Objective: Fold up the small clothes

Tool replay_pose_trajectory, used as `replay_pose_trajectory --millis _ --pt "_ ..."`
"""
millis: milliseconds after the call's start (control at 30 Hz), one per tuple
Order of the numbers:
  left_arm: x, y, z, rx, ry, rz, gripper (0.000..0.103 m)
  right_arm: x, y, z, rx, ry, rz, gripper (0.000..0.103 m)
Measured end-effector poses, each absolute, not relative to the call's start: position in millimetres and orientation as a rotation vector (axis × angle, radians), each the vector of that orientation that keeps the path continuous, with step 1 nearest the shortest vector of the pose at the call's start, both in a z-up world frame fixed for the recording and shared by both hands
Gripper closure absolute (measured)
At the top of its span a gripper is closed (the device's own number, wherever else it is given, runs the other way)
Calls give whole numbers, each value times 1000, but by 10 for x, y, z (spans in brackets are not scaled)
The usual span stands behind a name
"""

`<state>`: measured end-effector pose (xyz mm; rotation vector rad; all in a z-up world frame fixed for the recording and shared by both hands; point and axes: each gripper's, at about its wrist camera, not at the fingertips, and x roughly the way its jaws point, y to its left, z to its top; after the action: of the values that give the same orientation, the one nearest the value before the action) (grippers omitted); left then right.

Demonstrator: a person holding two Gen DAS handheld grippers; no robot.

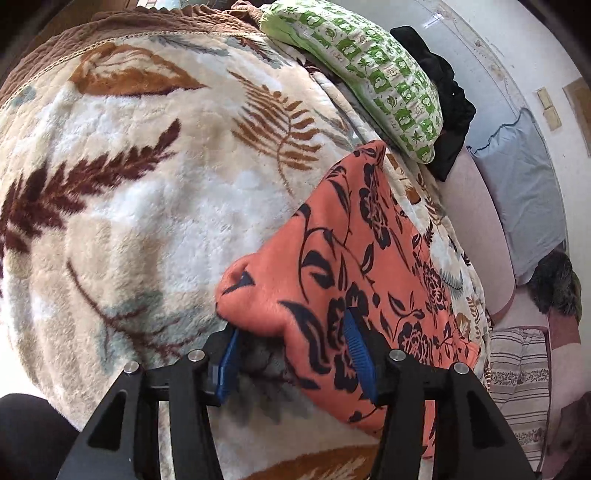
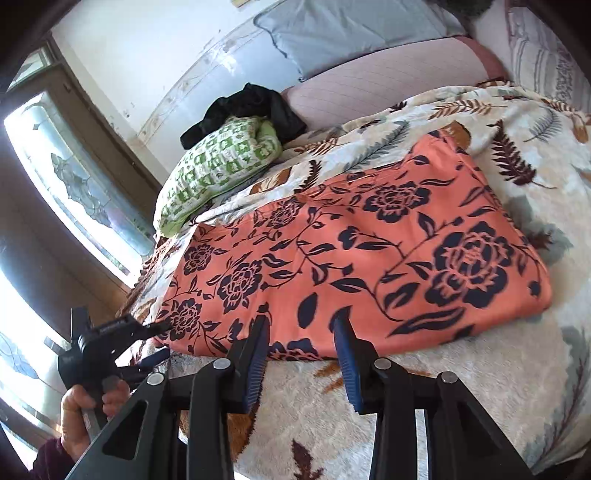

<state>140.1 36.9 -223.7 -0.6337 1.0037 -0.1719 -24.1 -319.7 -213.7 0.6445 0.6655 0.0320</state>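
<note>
An orange garment with a dark floral print (image 2: 369, 251) lies flat on a fleece leaf-pattern blanket (image 2: 406, 387) on the bed. In the left wrist view the garment's near corner (image 1: 332, 280) bulges up between the blue pads of my left gripper (image 1: 291, 325), whose jaws stand wide apart around it, one pad under the edge and one above. The left gripper also shows in the right wrist view (image 2: 162, 339) at the garment's left corner. My right gripper (image 2: 301, 328) is open, its pads at the garment's near edge.
A green patterned pillow (image 2: 218, 166) and a black cloth (image 2: 243, 107) lie at the far side of the bed. A grey-blue pillow (image 2: 351, 29) leans on the wall. A striped cushion (image 1: 521, 380) lies to the right. A window (image 2: 74, 177) is at left.
</note>
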Motion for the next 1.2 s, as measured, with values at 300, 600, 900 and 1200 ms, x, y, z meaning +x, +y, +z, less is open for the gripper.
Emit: replay_pose_trajectory --millis 300,600,900,1200 --pt "1444 136 -1951 -504 843 -264 49 425 -3128 -2142 653 652 93 69" --pt "1540 24 -2089 -427 892 -210 65 730 -3144 -2498 735 789 98 91" --pt "1583 -259 -2209 -324 953 -168 39 833 -3035 -2694 803 866 200 97" --pt "1400 -631 -1765 -145 819 -202 83 569 -3465 -2499 828 775 165 91"
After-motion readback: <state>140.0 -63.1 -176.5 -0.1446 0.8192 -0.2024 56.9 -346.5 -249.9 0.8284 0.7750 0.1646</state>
